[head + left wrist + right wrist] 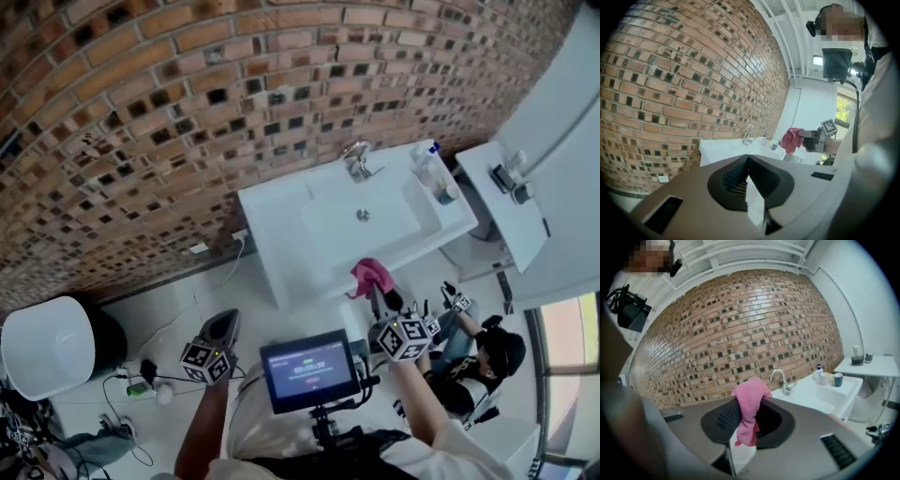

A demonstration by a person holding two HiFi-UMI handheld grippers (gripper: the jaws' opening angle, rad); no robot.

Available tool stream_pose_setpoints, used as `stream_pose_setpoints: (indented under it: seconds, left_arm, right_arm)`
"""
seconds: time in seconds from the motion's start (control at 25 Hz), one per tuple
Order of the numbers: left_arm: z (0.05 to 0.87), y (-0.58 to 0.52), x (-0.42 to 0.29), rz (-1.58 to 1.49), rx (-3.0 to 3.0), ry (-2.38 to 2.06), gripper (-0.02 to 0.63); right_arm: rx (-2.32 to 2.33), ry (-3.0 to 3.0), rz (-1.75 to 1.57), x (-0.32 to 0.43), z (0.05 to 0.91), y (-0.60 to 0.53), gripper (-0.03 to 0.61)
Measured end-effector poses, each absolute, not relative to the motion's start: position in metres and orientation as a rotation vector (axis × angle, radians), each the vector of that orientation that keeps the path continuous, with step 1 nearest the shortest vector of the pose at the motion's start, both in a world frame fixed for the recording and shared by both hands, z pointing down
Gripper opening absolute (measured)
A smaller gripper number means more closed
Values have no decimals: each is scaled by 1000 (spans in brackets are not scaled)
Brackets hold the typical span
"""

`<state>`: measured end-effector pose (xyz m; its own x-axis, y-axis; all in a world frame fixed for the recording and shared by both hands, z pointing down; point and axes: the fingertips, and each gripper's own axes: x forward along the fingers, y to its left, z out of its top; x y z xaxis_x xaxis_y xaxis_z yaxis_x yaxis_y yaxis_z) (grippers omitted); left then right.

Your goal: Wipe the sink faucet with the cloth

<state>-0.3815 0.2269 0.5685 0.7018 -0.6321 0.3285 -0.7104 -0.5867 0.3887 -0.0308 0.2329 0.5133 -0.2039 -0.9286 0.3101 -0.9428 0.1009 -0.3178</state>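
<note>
The right gripper [377,291] is clamped on a pink cloth [370,275] at the near edge of the white sink [281,211]. The faucet [356,159] stands at the far edge, by the brick wall. The left gripper [225,323] hangs low on the left, jaws together and empty. Only a fold looks pinched, so rubbing could pull the cloth free. A wide sweep to the right could knock the bottle [427,161].

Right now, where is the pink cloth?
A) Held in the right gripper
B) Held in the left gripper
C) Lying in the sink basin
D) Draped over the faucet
A: the right gripper view shows the right gripper shut on the pink cloth, which hangs between its jaws, while the faucet and sink ahead are bare of it.
</note>
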Motion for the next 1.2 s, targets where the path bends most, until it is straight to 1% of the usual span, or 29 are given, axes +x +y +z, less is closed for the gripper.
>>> stream_pose_setpoints:
  seconds: [0.12, 0.28, 0.4, 0.48, 0.6, 0.76, 1.2]
  left_arm:
    - [565, 224, -359, 215, 2387, -1050, -6]
    - [549, 219, -318, 157, 2366, -1075, -6]
    - [549, 223, -290, 161, 2360, -1060, -6]
    - [547, 231, -270, 172, 2369, -1031, -6]
    - [547, 246, -238, 213, 2395, -966, -6]
    - [554, 266, -197, 293, 2417, -870, -6]
    - [580, 313, -110, 408, 2446, -731, -6]
  right_arm:
    - [1952, -2304, 813, -13, 522, 240, 81]
    - [1866, -2254, 733, 7, 529, 241, 75]
    - [1855, -2328, 839, 16, 528, 241, 75]
    - [1824, -2378, 841, 18, 524, 246, 74]
    - [1774, -2430, 811, 21, 516, 252, 74]
    - [1767, -2477, 857, 35, 509, 266, 74]
    - [1857, -2437, 908, 106, 529, 326, 74]
